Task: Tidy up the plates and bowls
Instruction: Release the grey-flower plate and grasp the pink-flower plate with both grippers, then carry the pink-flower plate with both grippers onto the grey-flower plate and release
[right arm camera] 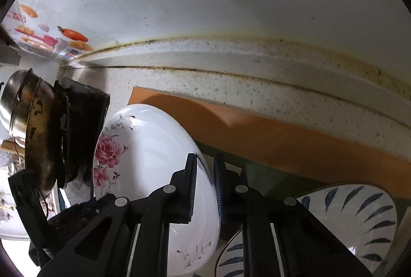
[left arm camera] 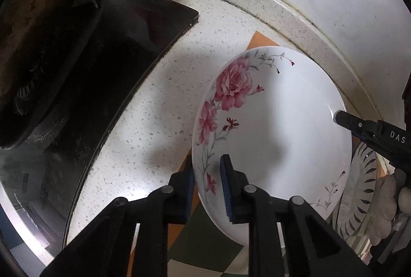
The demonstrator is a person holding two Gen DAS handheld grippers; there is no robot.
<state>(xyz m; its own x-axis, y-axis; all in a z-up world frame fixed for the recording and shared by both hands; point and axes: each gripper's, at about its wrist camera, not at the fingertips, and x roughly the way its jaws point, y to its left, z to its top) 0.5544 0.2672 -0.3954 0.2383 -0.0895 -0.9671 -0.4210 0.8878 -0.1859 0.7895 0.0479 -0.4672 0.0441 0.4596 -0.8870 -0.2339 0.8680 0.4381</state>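
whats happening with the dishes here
A person is working two handheld grippers on a kitchen counter. Both are clamped on the same rose plate: the left gripper has its jaws pinched on the rim near the flowers, and the right gripper grips the opposite rim. The plate looks tilted rather than lying flat. A blue-leaf plate sits just beside it on an orange mat, with a stove on the far side.

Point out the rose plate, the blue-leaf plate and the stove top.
rose plate [left arm camera: 277, 128], left wrist view, on its white centre.
blue-leaf plate [right arm camera: 359, 215], right wrist view, on its patterned inner face.
stove top [left arm camera: 123, 46], left wrist view, on its black glass surface.
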